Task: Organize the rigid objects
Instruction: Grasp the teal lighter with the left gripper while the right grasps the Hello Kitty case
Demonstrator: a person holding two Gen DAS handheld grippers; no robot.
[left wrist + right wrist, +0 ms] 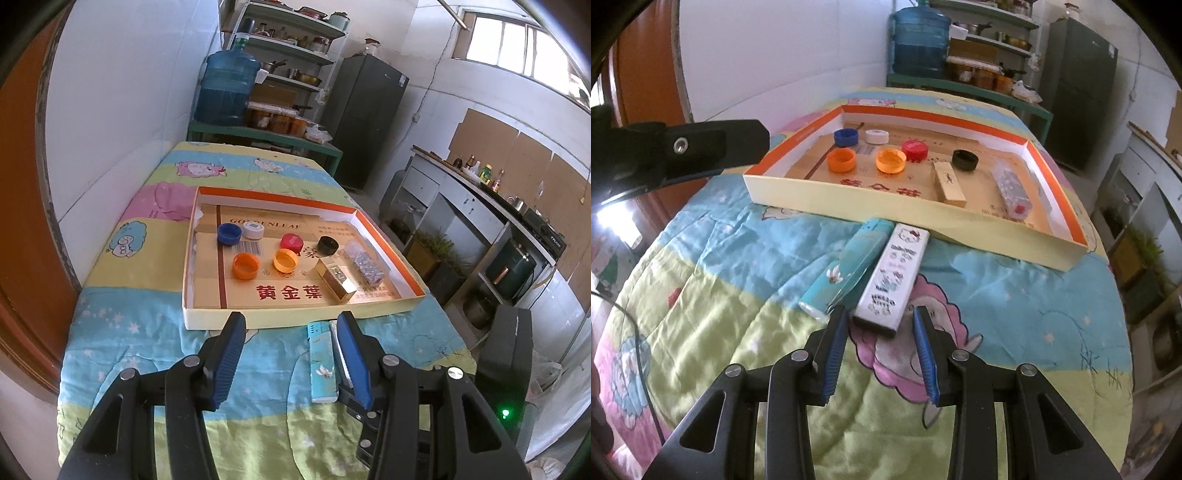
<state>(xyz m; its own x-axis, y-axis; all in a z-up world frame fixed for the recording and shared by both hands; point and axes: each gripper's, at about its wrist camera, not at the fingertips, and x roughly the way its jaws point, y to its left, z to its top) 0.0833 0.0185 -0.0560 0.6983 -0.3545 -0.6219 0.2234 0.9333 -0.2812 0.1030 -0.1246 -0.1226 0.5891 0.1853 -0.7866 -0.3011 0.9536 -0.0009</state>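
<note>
A shallow cardboard tray (pixel 258 317) (pixel 849 201) lies on the quilt-covered table. It holds several bottle caps, among them blue (pixel 229 233), orange (pixel 245 266) and black (pixel 328 245), plus a gold lighter (pixel 334 282) and a glittery lighter (pixel 364 266). In front of the tray lie a teal lighter (pixel 322 363) (pixel 846 271) and a white Hello Kitty lighter (pixel 894 282) side by side. My left gripper (pixel 291 321) is open, its right finger beside the teal lighter. My right gripper (pixel 880 315) is open, its fingertips at the near end of the white lighter.
The quilt (pixel 147 332) covers the table. A wall runs along the left side. A water jug (pixel 225 88), shelves and a dark fridge (pixel 365 118) stand behind the table. A kitchen counter (pixel 480 192) is at the right. The left gripper's body (pixel 676 151) shows at left in the right wrist view.
</note>
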